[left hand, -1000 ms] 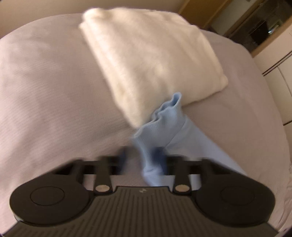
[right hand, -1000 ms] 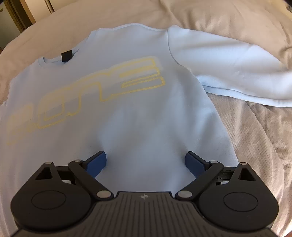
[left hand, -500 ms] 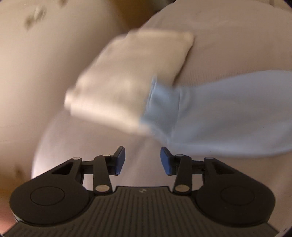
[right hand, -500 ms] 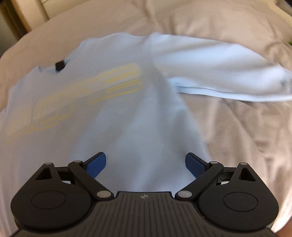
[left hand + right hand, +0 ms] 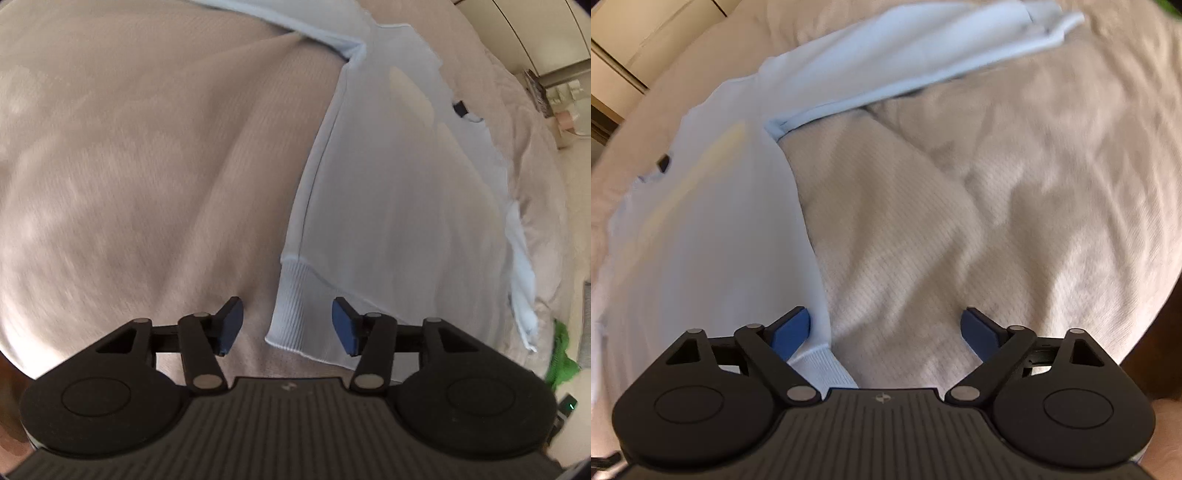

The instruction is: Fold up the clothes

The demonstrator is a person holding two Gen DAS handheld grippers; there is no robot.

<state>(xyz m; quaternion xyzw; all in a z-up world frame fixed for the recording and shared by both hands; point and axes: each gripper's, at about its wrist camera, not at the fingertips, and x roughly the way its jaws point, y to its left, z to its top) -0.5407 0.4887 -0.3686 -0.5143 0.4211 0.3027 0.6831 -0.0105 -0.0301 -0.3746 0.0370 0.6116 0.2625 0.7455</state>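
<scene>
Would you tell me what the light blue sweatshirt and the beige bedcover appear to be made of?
Light blue sweatshirt: probably matte cotton-type jersey, given its smooth body and ribbed knit hem band.
Beige bedcover: soft woven or knitted textile with fine ribbed or waffle texture and loose creases; fibre unclear.

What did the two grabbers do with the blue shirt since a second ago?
The left gripper let go of the sleeve cuff, its jaws have just been opening, and it swung to the sweatshirt hem corner. The right gripper, open and empty, slid to the other hem corner. The sweatshirt stays flat on the bedspread.
</scene>
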